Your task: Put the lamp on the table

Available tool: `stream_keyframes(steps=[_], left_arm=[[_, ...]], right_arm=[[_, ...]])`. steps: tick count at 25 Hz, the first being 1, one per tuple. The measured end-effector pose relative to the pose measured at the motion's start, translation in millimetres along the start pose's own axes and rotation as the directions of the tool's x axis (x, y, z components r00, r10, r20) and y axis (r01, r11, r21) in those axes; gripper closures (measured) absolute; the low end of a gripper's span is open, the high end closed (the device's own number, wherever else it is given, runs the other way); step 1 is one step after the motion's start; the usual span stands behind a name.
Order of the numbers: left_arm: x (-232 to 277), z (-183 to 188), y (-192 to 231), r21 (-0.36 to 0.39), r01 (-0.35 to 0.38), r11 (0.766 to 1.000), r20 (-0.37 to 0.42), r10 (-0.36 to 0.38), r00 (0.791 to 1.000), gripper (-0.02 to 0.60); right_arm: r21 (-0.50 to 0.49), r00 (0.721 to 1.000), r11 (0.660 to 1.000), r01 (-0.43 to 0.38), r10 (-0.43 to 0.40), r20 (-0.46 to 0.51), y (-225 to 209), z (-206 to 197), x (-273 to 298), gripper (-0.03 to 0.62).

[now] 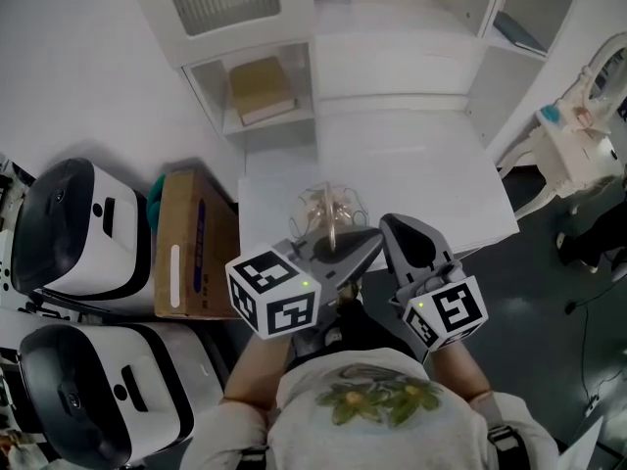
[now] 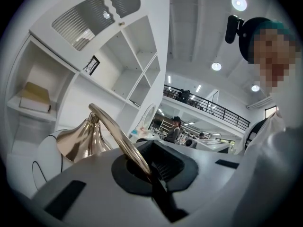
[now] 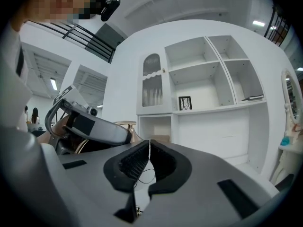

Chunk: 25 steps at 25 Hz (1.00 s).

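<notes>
The left gripper (image 1: 364, 245) is seen pinching the lamp (image 1: 331, 219). In the left gripper view, its jaws are pressed together on the lamp's curved brass arm (image 2: 113, 126), which rises from between the pads (image 2: 158, 167) and bends over to the brass shade (image 2: 80, 143). A thin black cable (image 2: 35, 171) is seen looping below the shade.

In the head view the lamp is found over the near part of the white table (image 1: 431, 179), just ahead of both grippers. Whether its base touches the table cannot be told.

The right gripper (image 1: 394, 227) is held just beside the left one, on the lamp's right. In the right gripper view, its jaws are brought together, with only a thin slit left between the ribbed pads (image 3: 135, 162), and nothing is gripped by them. The left gripper's body and part of the brass lamp are seen there to the left, apart from those pads.

A white shelf (image 1: 294, 27) is set behind the table, and a tan book (image 1: 261, 89) lies in a low compartment of it. A cardboard box (image 1: 184, 245) is placed on the floor to the left of the table.
</notes>
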<state>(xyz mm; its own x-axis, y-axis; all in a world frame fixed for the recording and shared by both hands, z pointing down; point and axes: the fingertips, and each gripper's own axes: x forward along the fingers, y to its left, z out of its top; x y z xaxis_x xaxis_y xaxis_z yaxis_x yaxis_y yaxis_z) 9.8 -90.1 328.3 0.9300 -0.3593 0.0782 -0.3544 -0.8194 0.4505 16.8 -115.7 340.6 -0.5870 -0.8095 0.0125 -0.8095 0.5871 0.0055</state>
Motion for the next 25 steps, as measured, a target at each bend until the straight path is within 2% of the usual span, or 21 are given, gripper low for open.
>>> stream_keyframes(steps=[5, 25], left_arm=[[8, 10, 14, -0.021, 0.002, 1.0, -0.002, -0.002, 1.0, 0.554], [37, 34, 65, -0.003, -0.015, 1.0, -0.002, 0.015, 1.0, 0.554]], right_arm=[[0.008, 1.0, 1.0, -0.018, 0.018, -0.021, -14, -4, 17, 0.562], [0.044, 0.999, 0.998, -0.039, 0.04, -0.031, -65, -14, 68, 0.562]])
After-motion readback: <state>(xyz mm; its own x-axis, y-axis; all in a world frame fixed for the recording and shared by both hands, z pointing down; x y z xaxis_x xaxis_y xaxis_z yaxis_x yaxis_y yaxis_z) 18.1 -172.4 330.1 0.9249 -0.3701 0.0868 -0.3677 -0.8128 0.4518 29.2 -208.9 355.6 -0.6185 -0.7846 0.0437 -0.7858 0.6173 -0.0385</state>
